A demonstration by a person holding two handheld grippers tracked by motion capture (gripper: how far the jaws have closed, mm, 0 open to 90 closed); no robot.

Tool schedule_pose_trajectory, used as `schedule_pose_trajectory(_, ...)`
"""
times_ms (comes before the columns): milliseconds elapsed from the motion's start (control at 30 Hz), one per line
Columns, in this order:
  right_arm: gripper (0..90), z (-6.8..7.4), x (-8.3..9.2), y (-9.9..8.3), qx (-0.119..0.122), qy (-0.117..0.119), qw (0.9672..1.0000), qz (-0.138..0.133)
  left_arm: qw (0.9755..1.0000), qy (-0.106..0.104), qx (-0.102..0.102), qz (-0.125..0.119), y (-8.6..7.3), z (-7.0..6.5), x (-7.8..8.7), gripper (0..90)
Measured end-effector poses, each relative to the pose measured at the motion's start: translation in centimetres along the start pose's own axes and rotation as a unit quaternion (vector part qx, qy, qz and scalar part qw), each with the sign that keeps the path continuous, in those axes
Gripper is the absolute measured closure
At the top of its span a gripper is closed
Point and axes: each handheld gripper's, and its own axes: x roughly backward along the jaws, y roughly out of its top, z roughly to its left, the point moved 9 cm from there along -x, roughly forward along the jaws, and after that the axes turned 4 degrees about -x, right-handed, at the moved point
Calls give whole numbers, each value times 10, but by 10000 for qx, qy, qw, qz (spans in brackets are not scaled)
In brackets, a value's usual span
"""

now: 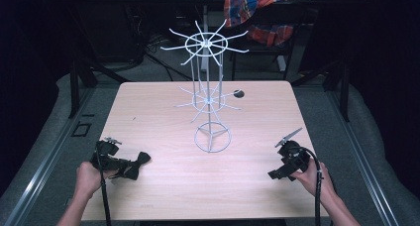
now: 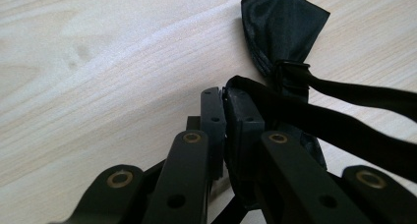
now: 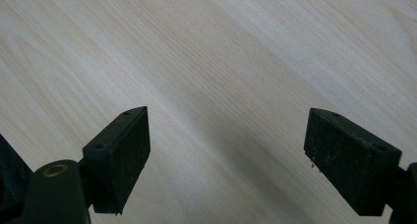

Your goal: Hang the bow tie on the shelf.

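A black bow tie (image 1: pixel 137 162) lies at the table's front left, its fabric wing (image 2: pixel 280 30) and strap (image 2: pixel 354 94) spread on the wood. My left gripper (image 1: pixel 130 166) is shut on the bow tie's strap, the jaws pressed together around it (image 2: pixel 224 111). A white wire display rack (image 1: pixel 210 94) with two tiers of radiating hooks stands mid-table on a ring base. My right gripper (image 1: pixel 274 175) hovers at the front right, open, with bare wood between its pads (image 3: pixel 125 155).
The light wooden table (image 1: pixel 163 186) has a small dark hole (image 1: pixel 238 93) near its far edge. A plaid cloth (image 1: pixel 257 13) hangs behind the table. Metal rails run along both sides of the floor.
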Motion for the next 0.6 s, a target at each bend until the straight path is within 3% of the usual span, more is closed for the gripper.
schedule_pose_trajectory(300, 173, -1, 1, -1, 18, -4, 10000, 57, 9988, 349, 58, -338, 6, 1, 24, 866)
schedule_pose_trajectory(600, 173, -2, 1, -1, -5, -61, 10000, 36, 9943, 725, 66, -780, 15, -3, 49, 868)
